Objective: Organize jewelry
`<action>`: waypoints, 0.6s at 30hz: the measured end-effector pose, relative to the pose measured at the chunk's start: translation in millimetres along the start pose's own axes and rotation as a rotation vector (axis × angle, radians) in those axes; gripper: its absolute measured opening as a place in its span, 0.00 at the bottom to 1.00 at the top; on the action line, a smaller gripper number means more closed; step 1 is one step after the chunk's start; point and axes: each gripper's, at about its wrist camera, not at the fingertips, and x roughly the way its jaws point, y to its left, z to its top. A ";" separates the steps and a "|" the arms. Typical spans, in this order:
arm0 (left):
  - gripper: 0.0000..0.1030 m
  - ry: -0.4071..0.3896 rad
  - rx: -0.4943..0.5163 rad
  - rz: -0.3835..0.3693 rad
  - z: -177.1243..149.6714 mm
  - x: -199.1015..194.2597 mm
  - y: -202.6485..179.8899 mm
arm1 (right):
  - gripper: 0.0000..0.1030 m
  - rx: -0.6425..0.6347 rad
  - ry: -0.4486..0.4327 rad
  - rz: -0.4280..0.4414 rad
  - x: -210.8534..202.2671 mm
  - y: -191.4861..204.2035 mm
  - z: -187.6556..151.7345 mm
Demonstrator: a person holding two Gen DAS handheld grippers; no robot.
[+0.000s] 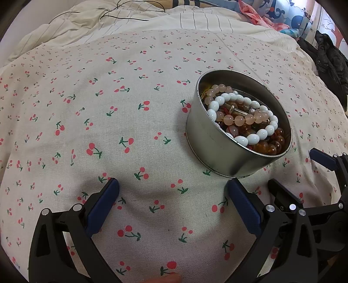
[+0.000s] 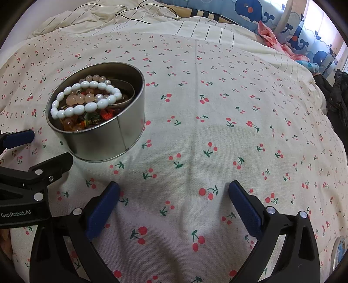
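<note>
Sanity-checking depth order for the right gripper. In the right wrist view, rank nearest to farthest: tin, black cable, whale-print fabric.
1. Round metal tin of beaded bracelets, near left, just ahead of the right gripper, which is open and empty.
2. Black cable, far left on the striped bedding.
3. Whale-print fabric, far right at the back, close to the cable in depth.

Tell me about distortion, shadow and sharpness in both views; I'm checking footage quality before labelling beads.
Left wrist view: strong fisheye bulge with dark corner vignette; the round silver metal tin and white oval-bead bracelet are sharp; a soft shadow lies between the open left gripper fingers. Right wrist view: same curvature; soft grey shadows on the cherry-print cloth ahead of the open right gripper; no harsh glare.
</note>
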 end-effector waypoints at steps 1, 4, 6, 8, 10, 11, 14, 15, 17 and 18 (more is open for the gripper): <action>0.93 0.000 0.000 0.000 -0.4 -0.3 0.3 | 0.93 0.000 0.000 -0.001 -0.5 0.1 0.0; 0.93 -0.002 0.001 0.002 -0.3 -0.8 -0.3 | 0.93 0.001 0.000 -0.008 -2.4 1.0 -0.4; 0.93 -0.003 0.002 0.003 -1.3 -1.7 -0.5 | 0.93 0.004 0.002 -0.009 -3.9 1.9 -1.3; 0.93 -0.004 0.004 0.005 -1.4 -2.2 -0.9 | 0.93 0.007 0.004 -0.009 -5.7 3.5 -3.1; 0.93 -0.004 0.006 0.006 -2.2 -2.5 -1.3 | 0.93 0.010 0.008 -0.008 -7.1 3.5 -4.3; 0.93 -0.004 0.007 0.007 -2.7 -2.8 -1.5 | 0.93 0.010 0.009 -0.008 -7.9 3.3 -4.7; 0.93 -0.006 0.009 0.010 -5.0 -4.1 -2.3 | 0.93 0.010 0.011 -0.004 -9.2 2.9 -5.1; 0.93 -0.006 0.010 0.010 -5.5 -4.6 -2.5 | 0.93 0.011 0.015 0.008 -9.6 1.2 -5.4; 0.93 -0.004 0.013 0.009 -5.5 -5.1 -2.4 | 0.93 0.002 0.023 0.036 -8.8 -2.8 -5.2; 0.93 -0.003 0.015 0.007 -6.0 -5.7 -2.2 | 0.93 -0.004 0.028 0.059 -8.3 -5.9 -5.1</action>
